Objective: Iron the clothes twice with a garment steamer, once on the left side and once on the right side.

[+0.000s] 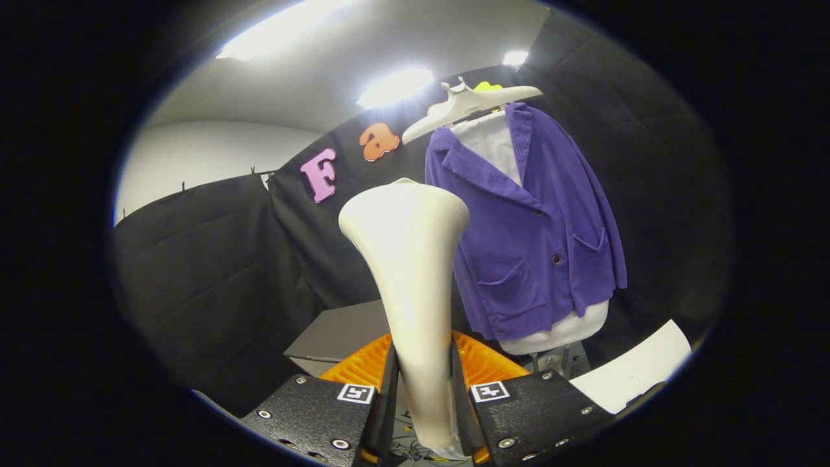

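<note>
A cream garment steamer (410, 259) stands upright between my fingers, its wide head rising well above them. My gripper (423, 379) is shut on the steamer's narrow handle, both fingers pressing its sides. Beyond and to the right hangs a purple corduroy jacket (532, 240) over a white shirt on a white hanger (467, 107), worn by a torso form. The steamer's head sits just left of the jacket's left front panel and looks short of the fabric; I cannot tell if it touches.
A grey box-like surface (340, 334) lies low behind the steamer. The form's metal stand (551, 360) shows under the shirt hem. A white sheet (632, 376) lies at the lower right. Black cloth walls close in the left and back.
</note>
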The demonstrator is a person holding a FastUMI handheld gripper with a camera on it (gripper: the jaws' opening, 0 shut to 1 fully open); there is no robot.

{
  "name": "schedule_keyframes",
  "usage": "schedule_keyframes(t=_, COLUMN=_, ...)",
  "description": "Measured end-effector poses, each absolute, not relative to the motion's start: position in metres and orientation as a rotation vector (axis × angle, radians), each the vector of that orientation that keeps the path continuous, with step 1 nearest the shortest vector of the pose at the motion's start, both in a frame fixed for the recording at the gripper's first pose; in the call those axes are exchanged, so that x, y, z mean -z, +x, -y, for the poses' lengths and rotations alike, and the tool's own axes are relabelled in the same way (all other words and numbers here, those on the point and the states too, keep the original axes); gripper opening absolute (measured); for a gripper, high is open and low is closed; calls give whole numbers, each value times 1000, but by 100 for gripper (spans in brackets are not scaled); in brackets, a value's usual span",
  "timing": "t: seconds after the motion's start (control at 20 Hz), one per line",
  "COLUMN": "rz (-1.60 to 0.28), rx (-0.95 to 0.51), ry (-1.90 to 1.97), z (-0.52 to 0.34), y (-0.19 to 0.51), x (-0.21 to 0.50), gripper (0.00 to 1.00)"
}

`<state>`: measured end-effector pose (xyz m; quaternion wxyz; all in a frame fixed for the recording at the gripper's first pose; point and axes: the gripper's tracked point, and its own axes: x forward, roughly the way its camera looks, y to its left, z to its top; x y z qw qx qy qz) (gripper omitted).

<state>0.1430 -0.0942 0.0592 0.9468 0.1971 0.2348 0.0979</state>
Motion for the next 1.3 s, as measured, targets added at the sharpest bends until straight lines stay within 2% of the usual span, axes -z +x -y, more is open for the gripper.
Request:
schedule_keyframes(t=0.4, rz=-406, rx=-173, ry=418, z=132, y=204, x=-79, gripper=39)
schedule_keyframes(t=0.8, rz=-313, rx=-75, ry=400, z=186, y=267, x=-92, gripper=39)
schedule_keyframes(t=1.3, rz=-275, rx=-52, ry=319, z=187, y=357, x=-79, gripper=39)
